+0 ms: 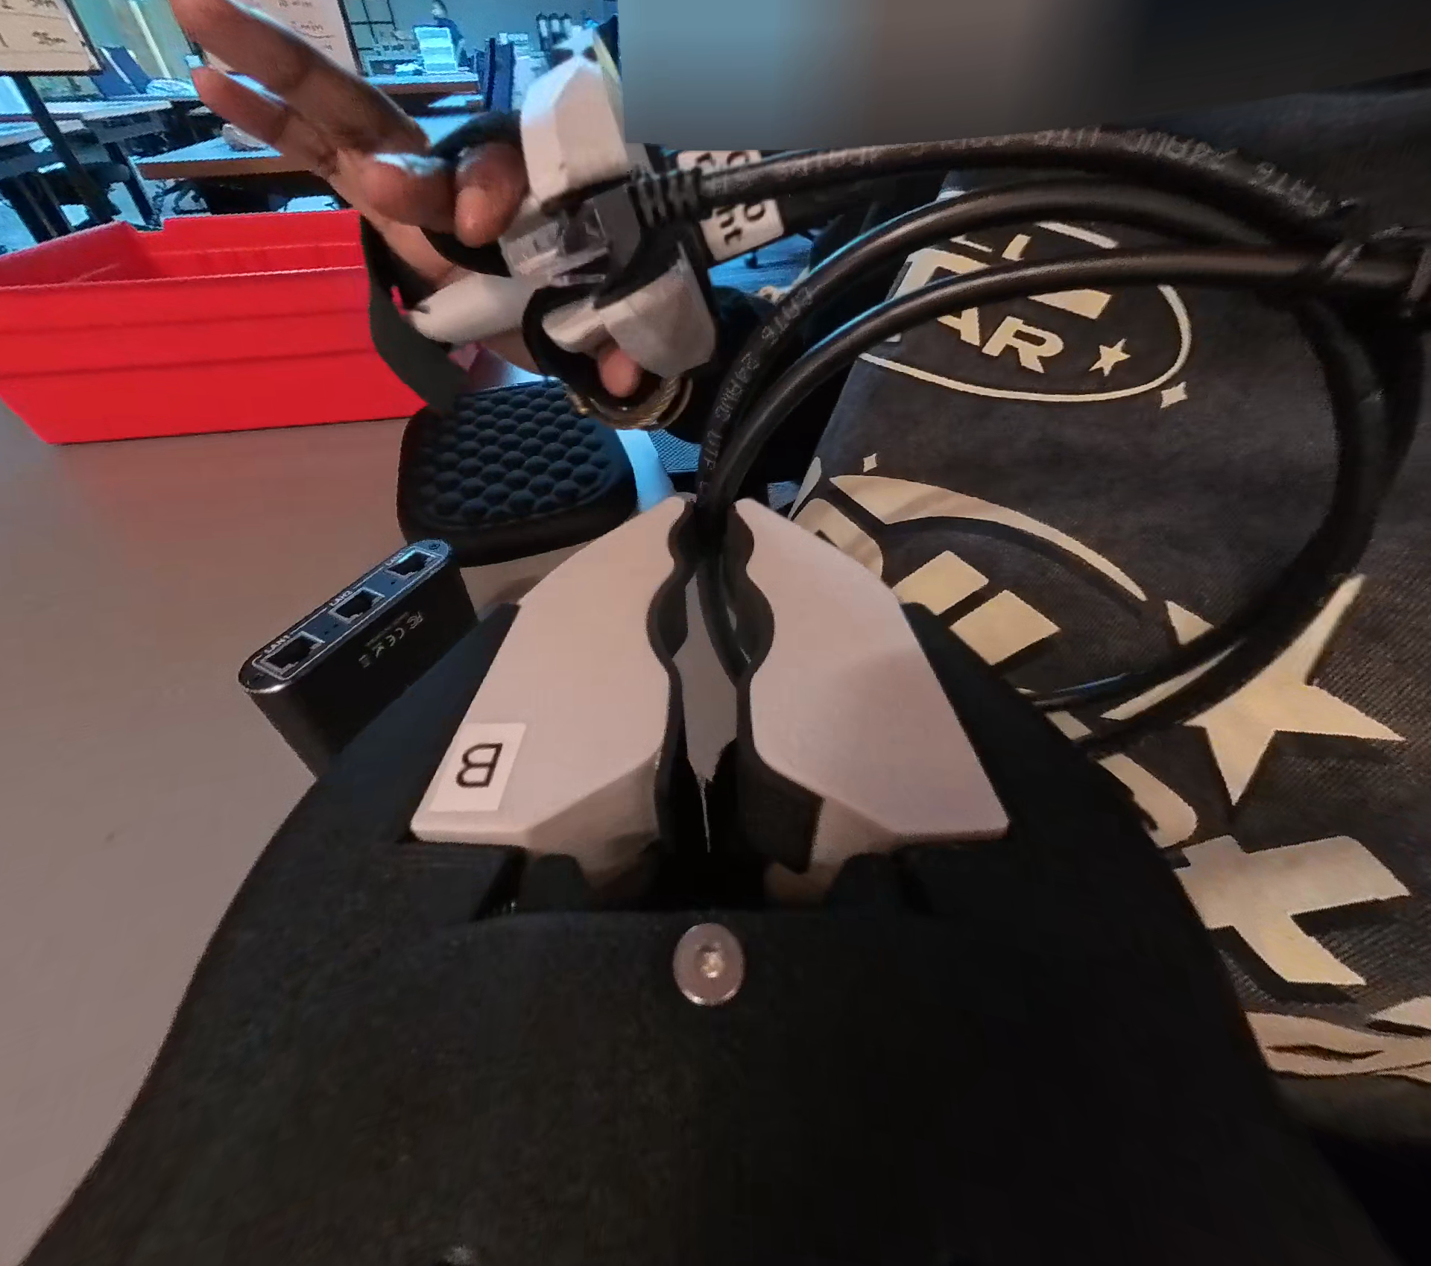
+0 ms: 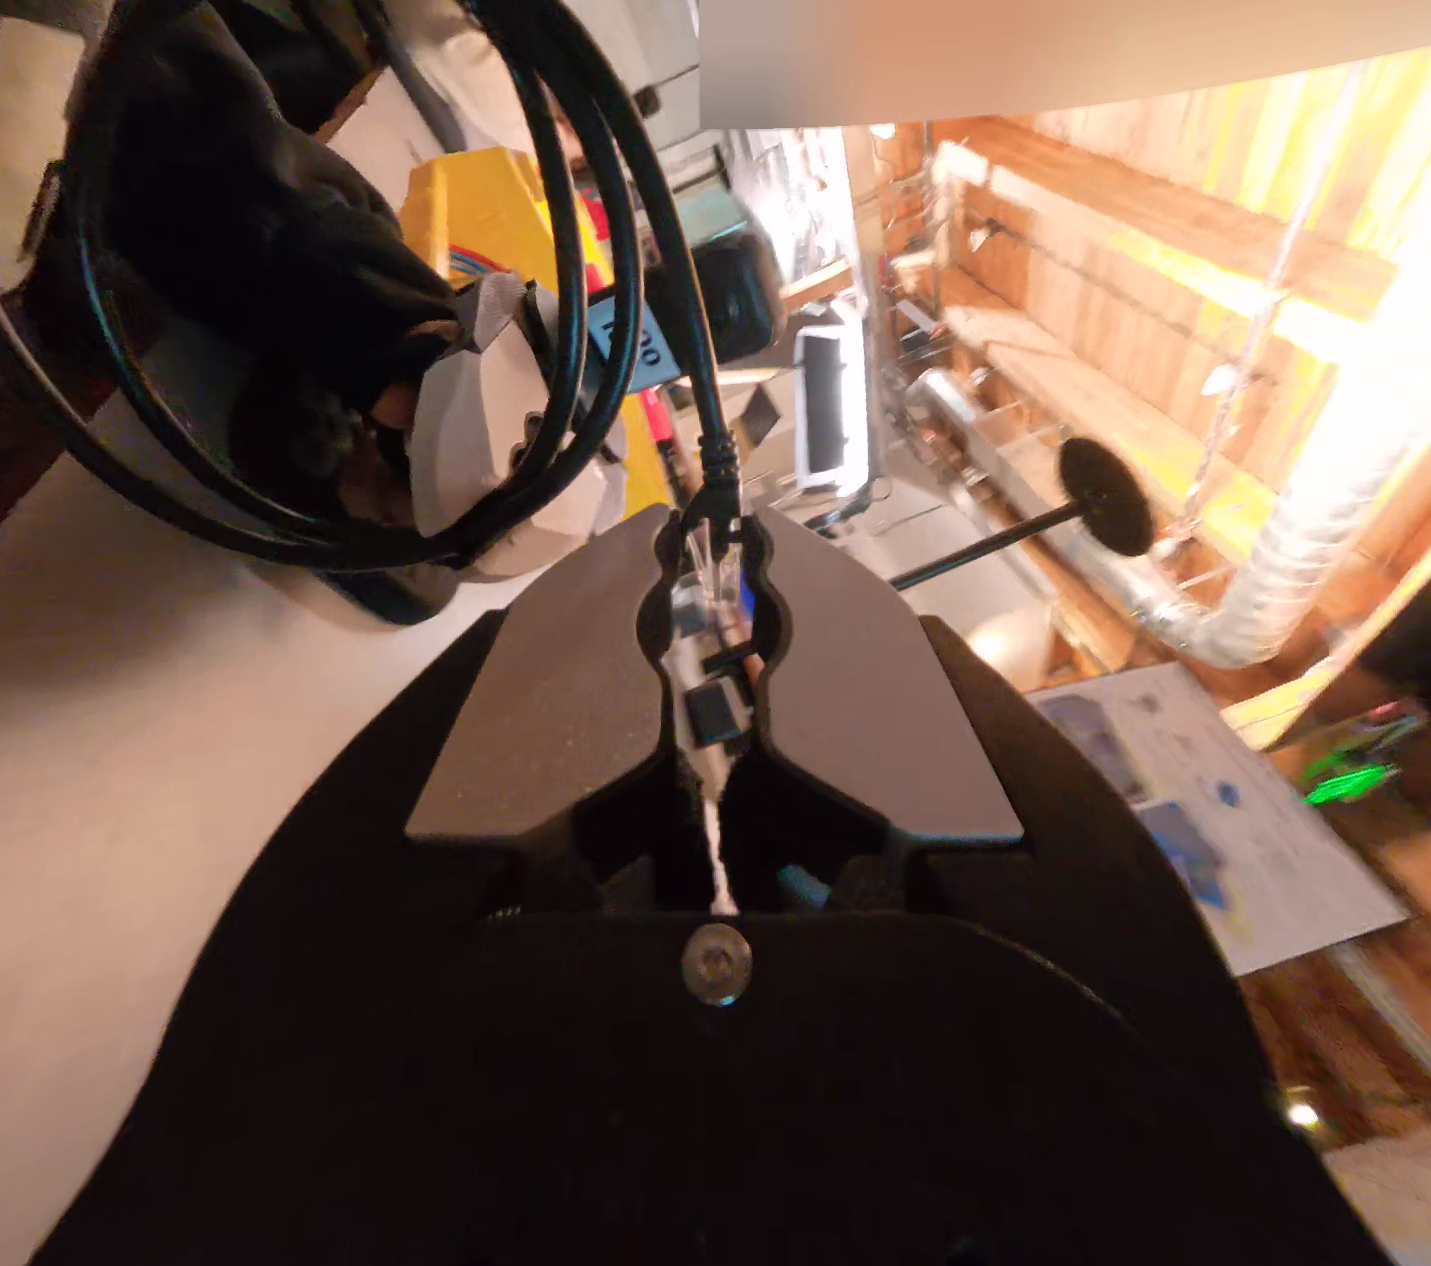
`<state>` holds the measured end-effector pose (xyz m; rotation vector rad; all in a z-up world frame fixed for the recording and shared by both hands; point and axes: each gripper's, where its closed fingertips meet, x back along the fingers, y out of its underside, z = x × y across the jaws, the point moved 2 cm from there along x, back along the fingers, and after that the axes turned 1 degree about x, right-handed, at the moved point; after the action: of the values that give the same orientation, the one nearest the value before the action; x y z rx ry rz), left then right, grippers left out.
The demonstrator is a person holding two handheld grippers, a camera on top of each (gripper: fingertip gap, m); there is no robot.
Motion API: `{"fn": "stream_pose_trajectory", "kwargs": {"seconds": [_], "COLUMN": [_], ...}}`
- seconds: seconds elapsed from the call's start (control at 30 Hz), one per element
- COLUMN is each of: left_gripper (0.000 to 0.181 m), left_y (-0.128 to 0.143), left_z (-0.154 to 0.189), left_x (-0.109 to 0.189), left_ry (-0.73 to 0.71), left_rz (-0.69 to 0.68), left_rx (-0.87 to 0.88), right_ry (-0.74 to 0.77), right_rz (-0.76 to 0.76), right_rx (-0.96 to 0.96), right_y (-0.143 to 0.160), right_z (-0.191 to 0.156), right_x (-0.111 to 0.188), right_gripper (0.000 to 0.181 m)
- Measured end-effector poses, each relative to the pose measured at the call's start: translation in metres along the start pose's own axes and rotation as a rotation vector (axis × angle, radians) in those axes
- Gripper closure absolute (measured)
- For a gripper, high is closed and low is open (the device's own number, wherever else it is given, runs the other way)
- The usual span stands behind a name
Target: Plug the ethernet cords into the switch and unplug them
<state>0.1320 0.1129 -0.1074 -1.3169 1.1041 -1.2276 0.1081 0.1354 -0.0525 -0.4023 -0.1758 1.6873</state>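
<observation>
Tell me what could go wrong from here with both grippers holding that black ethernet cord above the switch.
1. The ethernet cord is still tied in a coil, so slack is short; moving the plug toward the switch may tug it against the left gripper.
2. The right gripper clamps the plug itself, pointed away from the table, so it needs a big turn and could slip.
3. The light-looking switch lies loose and might slide when pushed.
</observation>
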Motion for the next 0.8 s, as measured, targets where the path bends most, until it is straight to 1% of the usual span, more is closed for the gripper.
{"fn": "stream_pose_trajectory", "kwargs": {"seconds": [0.07,0.1,0.13,0.2,0.23,0.27,0.33,0.43,0.5,0.57,0.6,0.7,0.8], "left_gripper": [0.173,0.171,0.168,0.158,0.156,0.155,0.149,0.143,0.140,0.140,0.140,0.142,0.152], "left_y": [-0.001,-0.003,-0.008,-0.024,-0.029,-0.031,-0.026,-0.018,-0.015,-0.013,-0.013,-0.014,-0.011], "left_z": [-0.007,-0.012,-0.017,-0.024,-0.029,-0.035,-0.045,-0.046,-0.047,-0.042,-0.038,-0.020,-0.013], "left_x": [0.004,0.008,0.015,0.032,0.041,0.048,0.053,0.040,0.031,0.022,0.019,0.012,0.009], "left_ry": [-0.061,-0.105,-0.145,-0.228,-0.277,-0.335,-0.430,-0.449,-0.469,-0.439,-0.416,-0.318,-0.273], "left_rz": [0.000,0.007,0.035,0.153,0.200,0.219,0.196,0.133,0.099,0.085,0.084,0.108,0.091], "left_rx": [-0.001,-0.018,-0.044,-0.078,-0.089,-0.102,-0.140,-0.227,-0.296,-0.345,-0.365,-0.423,-0.443], "right_ry": [-0.049,-0.078,-0.111,-0.216,-0.275,-0.315,-0.380,-0.515,-0.622,-0.757,-0.796,-0.906,-0.954], "right_rz": [-0.030,-0.038,-0.057,-0.092,-0.096,-0.086,-0.048,-0.040,-0.031,-0.031,-0.024,-0.037,-0.051], "right_rx": [-0.152,-0.270,-0.416,-0.744,-0.895,-1.024,-1.258,-1.590,-1.741,-1.855,-1.887,-1.923,-1.940], "right_y": [0.005,0.009,0.015,0.027,0.031,0.033,0.034,0.037,0.034,0.027,0.025,0.017,0.014], "right_z": [0.001,0.003,0.005,0.002,0.000,-0.001,-0.002,-0.009,-0.016,-0.026,-0.030,-0.043,-0.049], "right_x": [0.001,0.002,0.004,0.008,0.010,0.011,0.011,0.009,0.009,0.011,0.010,0.010,0.009], "right_gripper": [0.167,0.167,0.167,0.167,0.167,0.168,0.168,0.168,0.168,0.168,0.167,0.167,0.167]}}
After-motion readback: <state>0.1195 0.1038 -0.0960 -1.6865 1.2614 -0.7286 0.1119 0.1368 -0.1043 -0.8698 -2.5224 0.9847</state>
